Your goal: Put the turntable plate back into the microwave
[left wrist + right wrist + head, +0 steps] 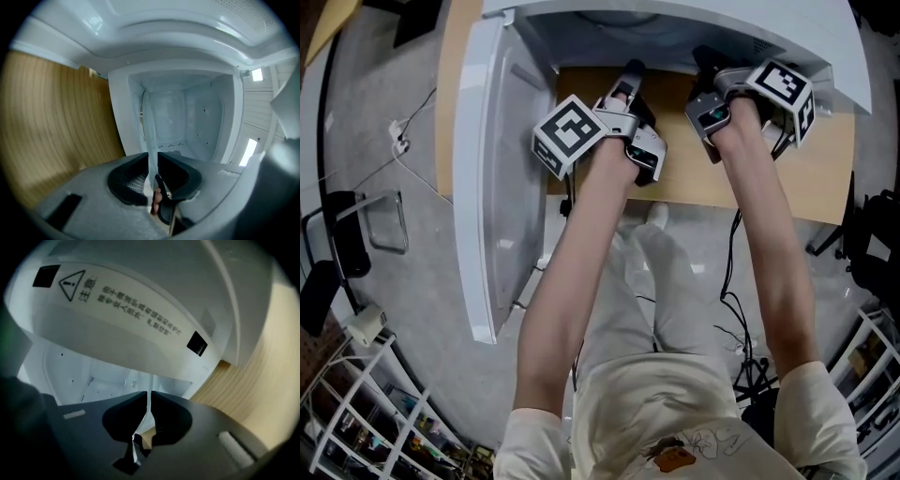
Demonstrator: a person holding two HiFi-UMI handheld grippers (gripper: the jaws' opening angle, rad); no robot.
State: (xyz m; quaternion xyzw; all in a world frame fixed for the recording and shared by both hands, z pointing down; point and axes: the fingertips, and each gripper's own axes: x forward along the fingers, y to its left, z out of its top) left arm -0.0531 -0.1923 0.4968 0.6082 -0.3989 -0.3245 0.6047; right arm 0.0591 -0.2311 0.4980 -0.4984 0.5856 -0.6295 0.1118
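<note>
The clear glass turntable plate (149,126) shows edge-on as a pale upright band running from my left gripper (153,157) into the white microwave cavity (197,122). The left jaws are shut on its rim. In the right gripper view a thin strip of the same plate (150,385) stands between the nearly closed jaws of my right gripper (149,397), which grips it in front of the cavity (93,376). In the head view the left gripper (630,80) and right gripper (705,66) both reach into the microwave's mouth (675,33); the plate itself is hard to make out there.
The microwave door (483,187) hangs open at the left. The oven stands on a wooden table (825,178). A warning label (126,310) runs above the opening. Cables (736,309), a wire rack (356,412) and a dark chair (342,234) are on the floor around the person.
</note>
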